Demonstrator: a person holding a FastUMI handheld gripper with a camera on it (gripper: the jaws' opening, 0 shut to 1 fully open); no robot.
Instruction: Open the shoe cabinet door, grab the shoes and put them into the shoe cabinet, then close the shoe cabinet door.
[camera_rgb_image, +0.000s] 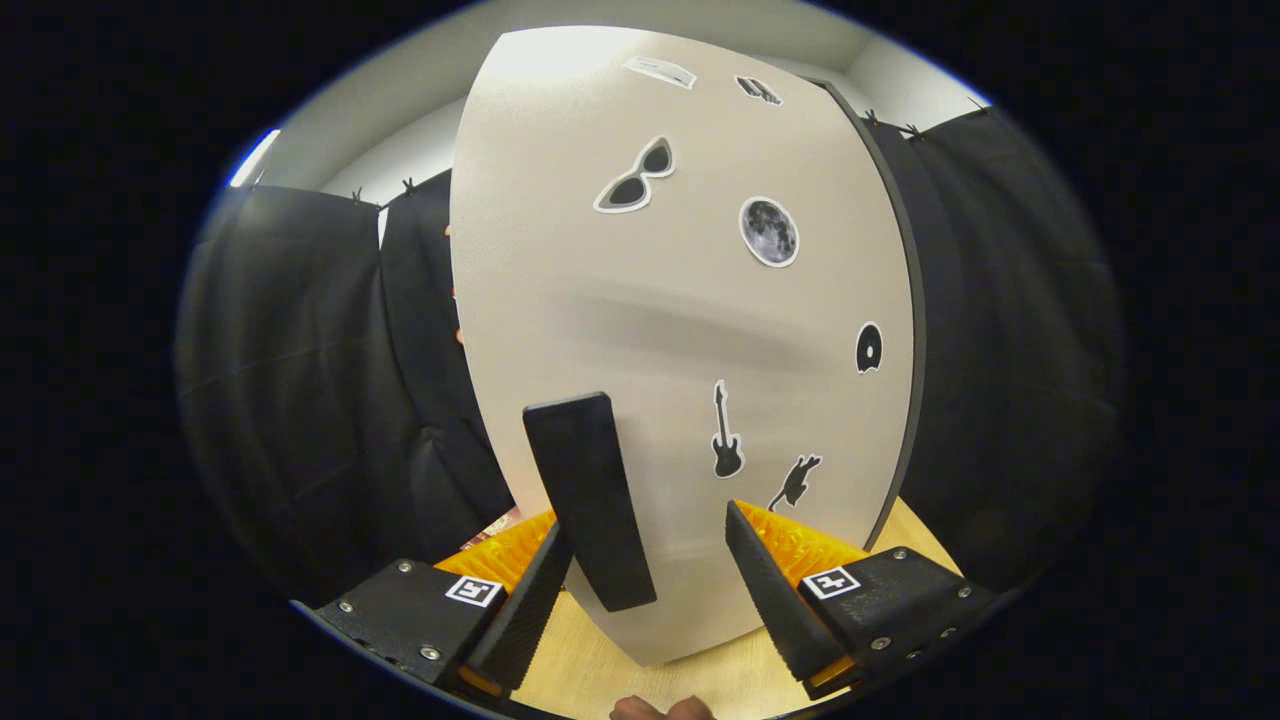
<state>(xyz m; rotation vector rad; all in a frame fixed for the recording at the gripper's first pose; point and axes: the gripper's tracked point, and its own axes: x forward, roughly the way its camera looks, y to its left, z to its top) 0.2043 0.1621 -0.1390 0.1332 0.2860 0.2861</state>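
Note:
The shoe cabinet door (690, 330), a pale panel with several stickers on it, stands close in front of me. Its dark bar handle (590, 500) runs down the panel and its lower end lies between my fingers, nearer the left one. My gripper (650, 540) is open; the left finger sits right beside the handle, and the right finger (775, 585) stands well apart from it. Whether the left finger touches the handle I cannot tell. The door's dark edge (905, 300) shows along its right side.
Black cloth walls (310, 400) hang on both sides of the cabinet. A light wooden surface (590, 665) lies under the door and my fingers. Fingertips of a person's hand (660, 710) show just below the gripper.

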